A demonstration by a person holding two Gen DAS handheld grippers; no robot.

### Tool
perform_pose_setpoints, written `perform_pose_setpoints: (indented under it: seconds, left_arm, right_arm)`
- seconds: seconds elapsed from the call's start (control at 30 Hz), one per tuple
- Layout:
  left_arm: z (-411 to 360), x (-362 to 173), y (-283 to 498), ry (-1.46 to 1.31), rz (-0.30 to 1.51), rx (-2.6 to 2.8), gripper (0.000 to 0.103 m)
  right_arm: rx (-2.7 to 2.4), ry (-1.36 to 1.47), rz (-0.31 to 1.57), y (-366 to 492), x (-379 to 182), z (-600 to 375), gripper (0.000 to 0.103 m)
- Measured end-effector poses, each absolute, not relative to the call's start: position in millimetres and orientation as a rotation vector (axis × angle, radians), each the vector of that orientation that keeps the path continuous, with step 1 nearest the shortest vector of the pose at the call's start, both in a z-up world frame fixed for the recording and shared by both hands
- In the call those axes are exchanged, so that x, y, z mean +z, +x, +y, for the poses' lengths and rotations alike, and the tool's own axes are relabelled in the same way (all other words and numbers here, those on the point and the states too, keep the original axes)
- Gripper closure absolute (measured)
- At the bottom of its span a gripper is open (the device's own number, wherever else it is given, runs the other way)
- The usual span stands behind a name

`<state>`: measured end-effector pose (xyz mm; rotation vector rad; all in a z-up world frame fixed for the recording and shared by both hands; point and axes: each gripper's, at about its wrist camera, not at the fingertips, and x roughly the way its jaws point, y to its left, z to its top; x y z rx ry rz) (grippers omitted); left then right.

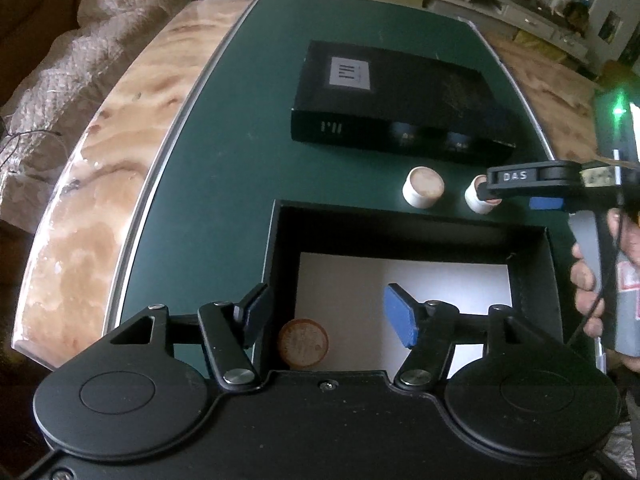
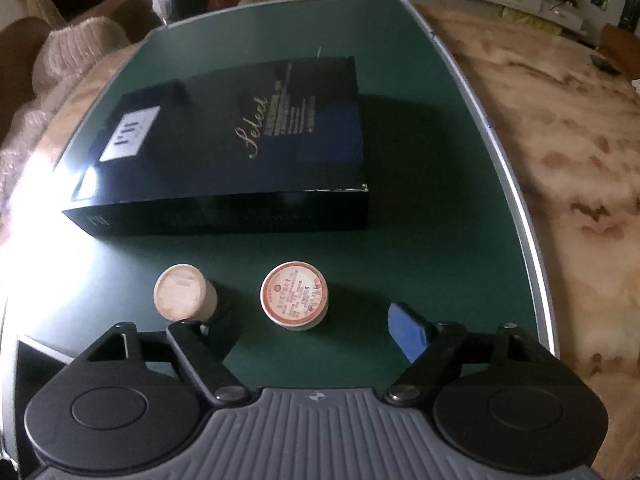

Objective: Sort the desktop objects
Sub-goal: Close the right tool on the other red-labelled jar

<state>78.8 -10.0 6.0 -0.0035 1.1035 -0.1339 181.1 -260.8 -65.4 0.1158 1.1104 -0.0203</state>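
**A:** Start at the left of the left wrist view. What lies there?

**B:** Marbled tabletop (image 1: 120,152), then the green mat (image 1: 224,168) over it. At upper centre sits the closed black box (image 1: 396,100) with a white label. Below it, filling the lower middle, is the open black box (image 1: 280,264) with a white floor, and one small round container (image 1: 303,343) already lies inside, near its lower left corner.

**A:** And the left gripper (image 1: 328,316)?

**B:** Spread wide and holding nothing, poised over the open box. I'd guess it hovers there because that box is where the containers go.

**A:** Further right?

**B:** Two more of the little white tubs stand on the mat between the two boxes: the left tub (image 1: 424,187) stands free, and the right tub (image 1: 478,198) has the right gripper (image 1: 508,196) reaching in from the right edge, one finger across its top.

**A:** Has it gripped the tub?

**B:** Not by the right wrist view. There the red-lidded tub (image 2: 294,296) sits at lower centre just ahead of the gap between the fingers, which are parted, the blue pad (image 2: 406,330) well off to its right. The other tub (image 2: 184,298) is just left of the left finger. The approach looks lined up to straddle the red-lidded one, likely for moving it into the open box.
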Motion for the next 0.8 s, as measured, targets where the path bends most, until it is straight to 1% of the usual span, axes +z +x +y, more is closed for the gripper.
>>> perform_pose_setpoints:
  seconds: [0.07, 0.13, 0.3, 0.4, 0.43, 0.53, 0.6, 0.8]
  left_arm:
    - [-8.6, 6.5, 79.0, -0.009, 1.103, -0.135, 0.041]
    - [-7.2, 6.6, 79.7, -0.016, 1.103, -0.135, 0.041]
    - [-6.0, 3.1, 80.0, -0.025, 1.111, -0.135, 0.041]
    - [-6.1, 1.1, 80.1, -0.026, 1.116, -0.138, 0.041]
    - [-6.1, 1.3, 80.0, -0.027, 1.116, -0.14, 0.041]
    - [-6.2, 1.6, 80.1, -0.029, 1.114, -0.142, 0.041]
    - [-6.0, 1.4, 80.3, -0.03, 1.115, -0.142, 0.041]
    - [-5.5, 0.9, 81.0, -0.032, 1.116, -0.14, 0.041]
  right_arm:
    - [-0.019, 0.105, 1.117, 184.1, -68.5, -258.3, 0.023]
    - [-0.014, 0.094, 1.128, 187.0, -71.6, -255.3, 0.031]
    - [-0.007, 0.081, 1.15, 193.3, -80.2, -249.6, 0.046]
    - [-0.008, 0.073, 1.154, 195.8, -83.3, -246.7, 0.047]
    - [-0.008, 0.068, 1.154, 196.6, -83.7, -245.7, 0.05]
    - [-0.003, 0.066, 1.149, 197.6, -84.3, -243.7, 0.053]
    - [-0.006, 0.062, 1.143, 197.8, -84.6, -242.5, 0.058]
    - [-0.01, 0.037, 1.12, 196.4, -82.5, -239.1, 0.058]
